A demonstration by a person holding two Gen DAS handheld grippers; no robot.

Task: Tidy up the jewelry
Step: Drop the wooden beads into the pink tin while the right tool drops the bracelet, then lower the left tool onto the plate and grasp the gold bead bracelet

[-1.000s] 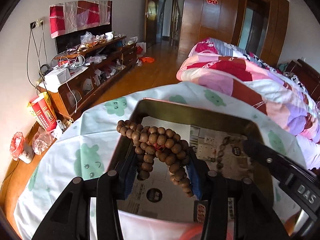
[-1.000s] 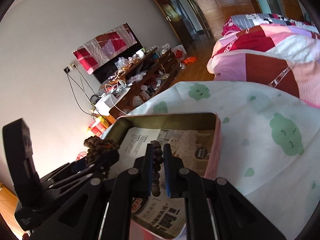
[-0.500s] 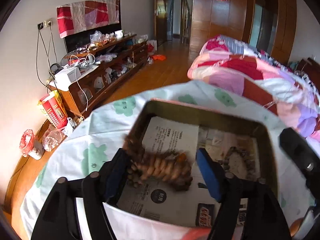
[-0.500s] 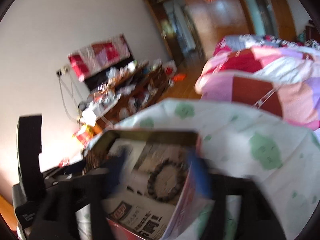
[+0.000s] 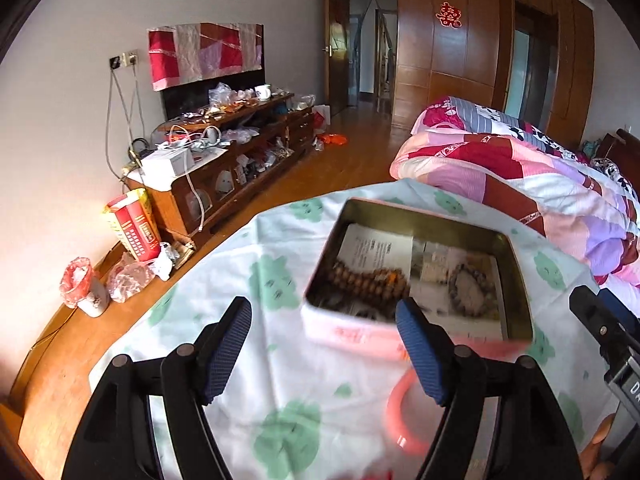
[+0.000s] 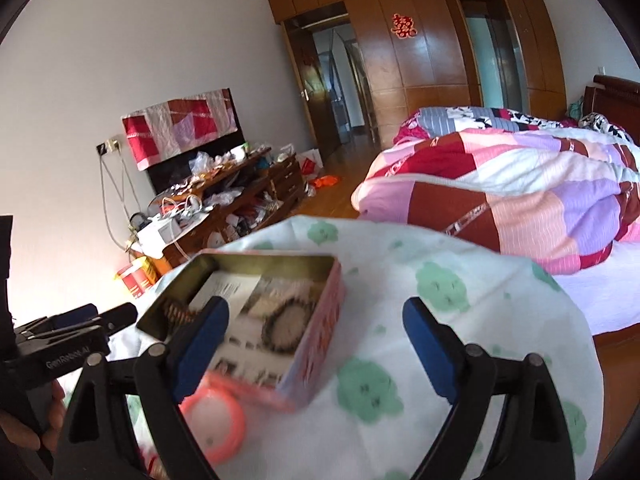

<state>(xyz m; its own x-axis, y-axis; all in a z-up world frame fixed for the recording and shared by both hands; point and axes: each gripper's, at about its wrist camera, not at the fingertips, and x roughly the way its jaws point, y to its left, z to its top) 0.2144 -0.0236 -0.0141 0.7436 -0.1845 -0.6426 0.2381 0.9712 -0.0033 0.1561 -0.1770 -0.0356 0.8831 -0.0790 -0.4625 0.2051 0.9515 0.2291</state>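
Observation:
A pink tin box (image 5: pixel 360 334) (image 6: pixel 326 320) lined with printed paper stands on the white cloth. A brown wooden bead strand (image 5: pixel 368 280) (image 6: pixel 176 314) lies in its left part. A dark bead bracelet (image 5: pixel 472 290) (image 6: pixel 286 328) lies in its right part. A pink bangle (image 5: pixel 394 416) (image 6: pixel 216 420) lies on the cloth in front of the box. My left gripper (image 5: pixel 324 354) is open and empty, held back from the box. My right gripper (image 6: pixel 316 346) is open and empty, above the box's right front corner.
The cloth (image 5: pixel 240 280) with green shapes covers a small table. A cluttered wooden TV cabinet (image 5: pixel 224 160) stands along the left wall. A bed with a patchwork quilt (image 6: pixel 500 200) lies to the right. Bags and a cup (image 5: pixel 88 292) sit on the floor at left.
Both grippers opened and dropped their beads into the box, the brown strand at left and the dark bracelet at right. Both then pulled back and up from the box.

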